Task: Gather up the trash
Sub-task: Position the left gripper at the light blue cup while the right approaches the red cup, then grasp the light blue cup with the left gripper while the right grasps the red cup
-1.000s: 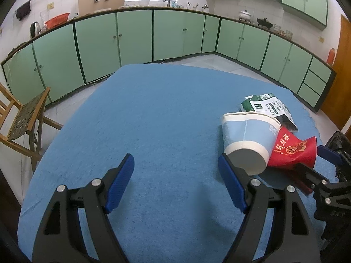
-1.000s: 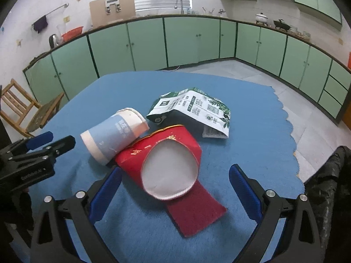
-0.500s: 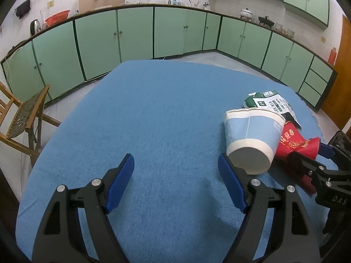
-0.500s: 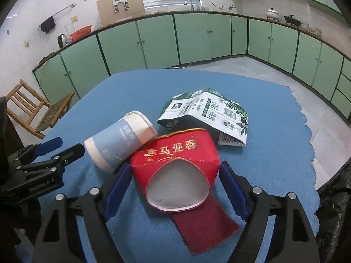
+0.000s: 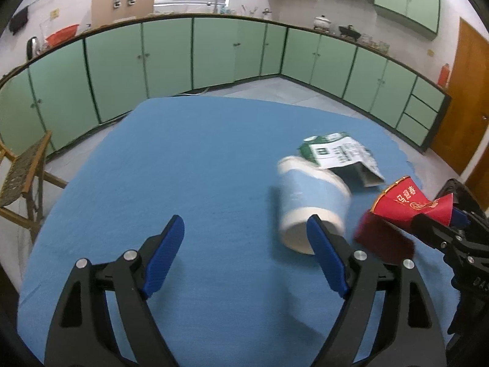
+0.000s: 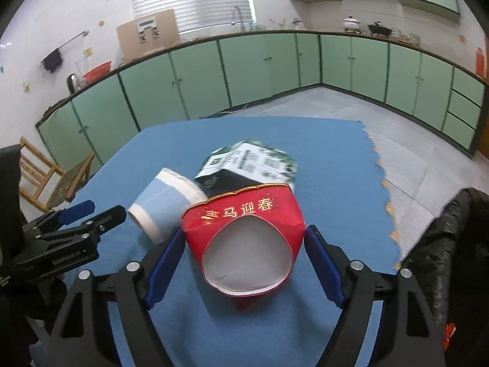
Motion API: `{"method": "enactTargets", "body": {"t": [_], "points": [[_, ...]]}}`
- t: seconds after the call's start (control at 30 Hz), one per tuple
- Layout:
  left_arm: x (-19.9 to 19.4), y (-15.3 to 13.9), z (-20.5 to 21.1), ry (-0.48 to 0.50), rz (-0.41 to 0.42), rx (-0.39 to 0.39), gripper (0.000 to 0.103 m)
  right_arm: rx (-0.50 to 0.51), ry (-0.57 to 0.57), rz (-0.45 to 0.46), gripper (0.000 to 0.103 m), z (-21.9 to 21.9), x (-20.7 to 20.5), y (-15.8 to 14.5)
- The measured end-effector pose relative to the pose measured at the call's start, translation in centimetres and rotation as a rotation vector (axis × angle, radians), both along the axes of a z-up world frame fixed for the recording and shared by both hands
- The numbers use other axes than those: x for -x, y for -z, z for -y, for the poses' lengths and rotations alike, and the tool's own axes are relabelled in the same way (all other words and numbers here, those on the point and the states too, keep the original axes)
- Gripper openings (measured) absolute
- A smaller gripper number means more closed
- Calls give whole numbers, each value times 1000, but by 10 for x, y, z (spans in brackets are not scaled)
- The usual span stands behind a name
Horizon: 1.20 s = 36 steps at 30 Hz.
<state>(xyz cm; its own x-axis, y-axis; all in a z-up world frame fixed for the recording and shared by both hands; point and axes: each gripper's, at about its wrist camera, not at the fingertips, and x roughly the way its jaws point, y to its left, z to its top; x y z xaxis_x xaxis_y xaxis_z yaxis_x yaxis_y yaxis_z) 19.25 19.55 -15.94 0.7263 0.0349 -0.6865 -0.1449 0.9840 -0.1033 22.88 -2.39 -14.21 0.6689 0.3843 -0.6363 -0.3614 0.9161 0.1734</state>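
Note:
A red paper cup (image 6: 244, 238) with gold characters sits between the blue pads of my right gripper (image 6: 244, 263), squeezed and raised off the blue table; it also shows in the left wrist view (image 5: 409, 202). A light blue paper cup (image 5: 311, 205) lies on its side, also seen in the right wrist view (image 6: 165, 202). A green and white carton (image 5: 339, 153) lies flat behind it, and shows in the right wrist view (image 6: 250, 162). My left gripper (image 5: 247, 257) is open and empty, its right pad close to the blue cup's base.
The blue table cloth (image 5: 183, 159) has a scalloped right edge (image 6: 385, 189). A black trash bag (image 6: 452, 253) is at the right. A wooden chair (image 5: 21, 177) stands left of the table. Green cabinets (image 5: 214, 52) line the walls.
My right gripper has shut on the red cup and lifted it. The blue cup has rolled or been nudged and looks blurred. My left gripper stayed open.

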Motion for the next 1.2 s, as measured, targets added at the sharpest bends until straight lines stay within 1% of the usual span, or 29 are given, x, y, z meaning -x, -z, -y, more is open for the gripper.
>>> {"method": "enactTargets", "body": {"t": [0.17, 0.33, 0.5, 0.6, 0.67, 0.73, 0.77, 0.93, 1.2], "points": [[-12, 5, 14, 39, -8, 13, 84, 4, 29, -11, 79, 12, -2, 4], [-30, 15, 29, 79, -48, -4, 85, 1, 44, -15, 79, 17, -5, 8], [-42, 22, 35, 94, -71, 14, 85, 0, 52, -17, 79, 21, -6, 11], [-50, 31, 34, 92, -101, 41, 84, 4, 52, -19, 79, 22, -8, 13], [-53, 33, 33, 100, -105, 69, 78, 5, 51, -19, 79, 22, -8, 13], [-55, 33, 34, 119, -101, 84, 62, 8, 49, -19, 79, 22, -8, 14], [-55, 32, 37, 128, -98, 84, 58, 9, 48, -18, 79, 23, -8, 14], [-52, 28, 42, 126, -67, 69, 52, 5, 48, -17, 79, 23, -6, 13], [-32, 11, 44, 117, -35, 57, 51, -4, 63, 16, 79, 31, 2, 0]]}}
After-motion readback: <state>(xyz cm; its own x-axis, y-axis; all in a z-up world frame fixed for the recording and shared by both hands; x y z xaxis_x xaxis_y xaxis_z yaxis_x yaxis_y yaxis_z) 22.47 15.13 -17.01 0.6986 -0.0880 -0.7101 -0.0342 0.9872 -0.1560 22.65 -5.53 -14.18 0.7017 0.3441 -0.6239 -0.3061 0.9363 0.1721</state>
